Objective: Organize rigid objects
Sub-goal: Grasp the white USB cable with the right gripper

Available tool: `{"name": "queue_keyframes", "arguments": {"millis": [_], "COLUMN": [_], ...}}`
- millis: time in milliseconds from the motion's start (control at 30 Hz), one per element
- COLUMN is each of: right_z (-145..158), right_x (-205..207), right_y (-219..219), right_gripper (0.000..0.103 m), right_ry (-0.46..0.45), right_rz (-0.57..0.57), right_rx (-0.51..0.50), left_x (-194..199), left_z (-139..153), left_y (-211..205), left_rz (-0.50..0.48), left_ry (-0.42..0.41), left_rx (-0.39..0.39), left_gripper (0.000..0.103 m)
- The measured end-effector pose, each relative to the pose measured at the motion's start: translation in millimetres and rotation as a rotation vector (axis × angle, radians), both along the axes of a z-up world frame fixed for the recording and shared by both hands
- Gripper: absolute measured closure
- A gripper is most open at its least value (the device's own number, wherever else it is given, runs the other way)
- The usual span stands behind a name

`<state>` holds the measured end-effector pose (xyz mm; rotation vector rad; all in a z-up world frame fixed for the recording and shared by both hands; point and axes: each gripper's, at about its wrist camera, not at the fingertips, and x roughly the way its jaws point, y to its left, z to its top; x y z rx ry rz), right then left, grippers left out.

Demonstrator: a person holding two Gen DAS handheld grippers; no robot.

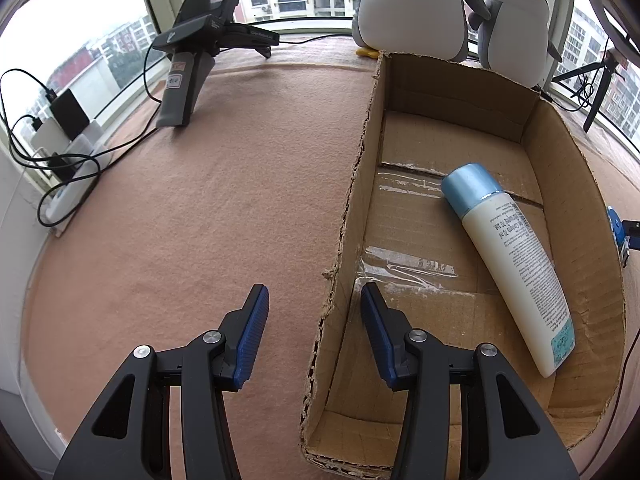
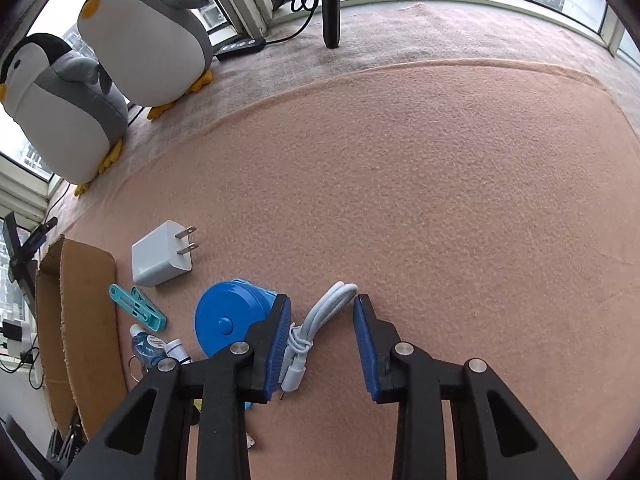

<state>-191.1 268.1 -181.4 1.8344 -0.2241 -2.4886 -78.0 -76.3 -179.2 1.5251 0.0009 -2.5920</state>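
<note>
A white bottle with a blue cap lies on its side inside the open cardboard box. My left gripper hangs open over the box's left wall, empty. In the right wrist view my right gripper stands open around a coiled white cable that lies by its left finger. Left of it sit a round blue case, a white charger plug, a teal clip and a small blue-capped bottle. The box's outer wall stands at the far left.
Two plush penguins stand at the back by the window. A black device on a stand, power banks and cables crowd the left sill. A tripod leg rests at the rear. Pink felt covers the table.
</note>
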Motion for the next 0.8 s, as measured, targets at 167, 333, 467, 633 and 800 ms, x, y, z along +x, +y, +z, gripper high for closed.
{"name": "queue_keyframes", "arguments": {"millis": [167,333,467,633,800], "right_z": [0.4,0.2,2.2,1.9,0.3], "right_x": [6.9,14.0,22.3,33.0,42.1], "right_y": [-11.3,-16.0,-12.4,-7.0,-5.7], "right_gripper": [0.082,0.088,0.088,0.088,0.089], "right_ry": [-0.001,0.004,0.005,0.004,0.023], "right_rz": [0.093,0.191,0.209,0.228,0.254], "right_rx": [0.083,0.174,0.189,0.19,0.215], "left_x": [0.0,0.0,-0.2,-0.1,-0.2], "left_z": [0.0,0.0,0.0,0.0,0.0], "left_y": [0.0,-0.1,-0.1,-0.2,-0.4], "left_rz": [0.0,0.0,0.001,0.0,0.0], "left_ry": [0.0,0.0,0.0,0.0,0.0], "left_rx": [0.0,0.0,0.001,0.0,0.0], "left_gripper": [0.056,0.056,0.056,0.056,0.056]}}
